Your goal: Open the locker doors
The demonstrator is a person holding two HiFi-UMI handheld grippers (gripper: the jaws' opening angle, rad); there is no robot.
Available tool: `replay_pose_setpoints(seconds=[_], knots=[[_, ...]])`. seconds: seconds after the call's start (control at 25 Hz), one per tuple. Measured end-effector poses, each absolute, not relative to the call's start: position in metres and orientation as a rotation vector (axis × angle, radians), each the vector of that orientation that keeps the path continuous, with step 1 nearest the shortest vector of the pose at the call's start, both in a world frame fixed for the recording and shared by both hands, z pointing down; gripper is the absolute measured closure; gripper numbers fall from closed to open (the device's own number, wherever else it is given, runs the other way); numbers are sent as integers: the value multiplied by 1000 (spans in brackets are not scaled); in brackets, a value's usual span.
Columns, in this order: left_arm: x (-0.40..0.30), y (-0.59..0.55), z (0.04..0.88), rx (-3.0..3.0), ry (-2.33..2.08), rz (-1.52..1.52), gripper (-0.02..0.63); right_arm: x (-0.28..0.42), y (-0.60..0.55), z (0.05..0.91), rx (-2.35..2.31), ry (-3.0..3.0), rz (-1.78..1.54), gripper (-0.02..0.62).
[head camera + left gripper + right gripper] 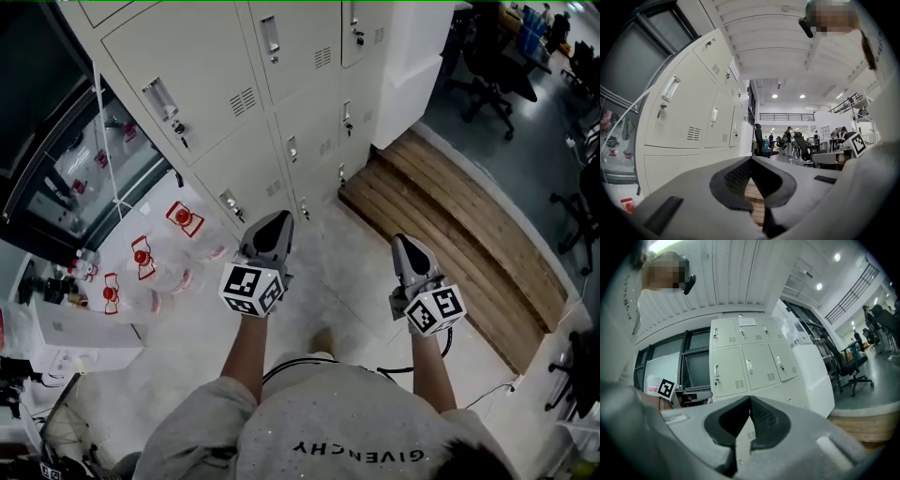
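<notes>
You are holding your left gripper [275, 225] and right gripper [407, 249] side by side, fingers pressing together on nothing, closed lockers [225, 66] standing beyond, wooden platform [459, 234] lying right.

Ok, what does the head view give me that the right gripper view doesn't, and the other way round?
Head view only: both grippers from above, the left gripper and right gripper, with bare floor between them and the lockers. Right gripper view only: a paper sheet on a top door, and the right fingers shut, empty. Both: the lockers, every visible door closed, and the wooden step.
</notes>
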State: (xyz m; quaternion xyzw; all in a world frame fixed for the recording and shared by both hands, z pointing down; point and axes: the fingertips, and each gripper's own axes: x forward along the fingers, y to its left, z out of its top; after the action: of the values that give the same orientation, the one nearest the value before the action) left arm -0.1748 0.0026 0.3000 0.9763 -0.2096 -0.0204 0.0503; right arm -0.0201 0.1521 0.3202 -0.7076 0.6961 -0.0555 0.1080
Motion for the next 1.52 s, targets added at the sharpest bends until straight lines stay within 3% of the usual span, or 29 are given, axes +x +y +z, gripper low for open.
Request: replay_pose_setpoints(seconds=[0.36,0.96,1.52], knots=[[-166,-47,326,2932,-699,-31,607,-37,62,341,-1954,2254,-193,592],[-336,-137,408,2571,-1334,-24,607,-195,-104,422,-1404,2747,-396,590],[-395,-194,478,2411,-1500,-33,607,-285,-216,506,-1203,2939,-491,528]])
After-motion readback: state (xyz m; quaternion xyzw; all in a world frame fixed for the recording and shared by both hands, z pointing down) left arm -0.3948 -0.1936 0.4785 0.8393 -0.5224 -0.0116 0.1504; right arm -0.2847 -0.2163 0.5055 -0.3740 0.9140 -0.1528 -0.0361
